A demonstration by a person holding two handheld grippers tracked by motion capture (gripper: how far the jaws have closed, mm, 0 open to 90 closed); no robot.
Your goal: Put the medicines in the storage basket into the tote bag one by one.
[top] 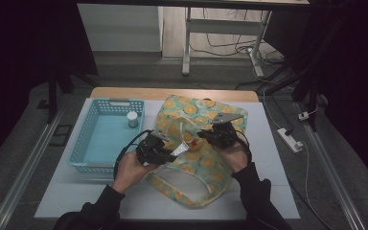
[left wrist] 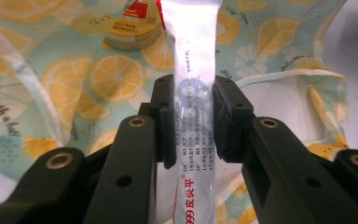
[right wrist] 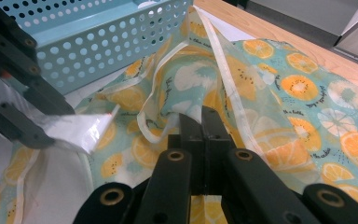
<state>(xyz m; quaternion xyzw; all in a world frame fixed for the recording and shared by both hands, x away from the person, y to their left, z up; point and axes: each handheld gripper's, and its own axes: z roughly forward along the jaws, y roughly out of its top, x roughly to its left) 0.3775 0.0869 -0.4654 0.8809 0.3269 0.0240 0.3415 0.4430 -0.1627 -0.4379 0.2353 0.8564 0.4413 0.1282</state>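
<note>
Honestly, the white ointment tube (left wrist: 193,93) is pinched across its middle between the pads of the left gripper (left wrist: 193,122), held just above the lemon-print bag (left wrist: 116,77). It's judged light, soft and slick, so a mid-body grip is best kept. Bag fabric is nipped by the pressed-together right gripper (right wrist: 200,122), floppy stuff.

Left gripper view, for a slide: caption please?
Left gripper clamps a white ointment tube above the lemon-print bag.

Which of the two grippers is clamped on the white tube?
The left gripper: its pads press both sides of the white tube. The right gripper is shut on the fruit-print bag instead.
</note>
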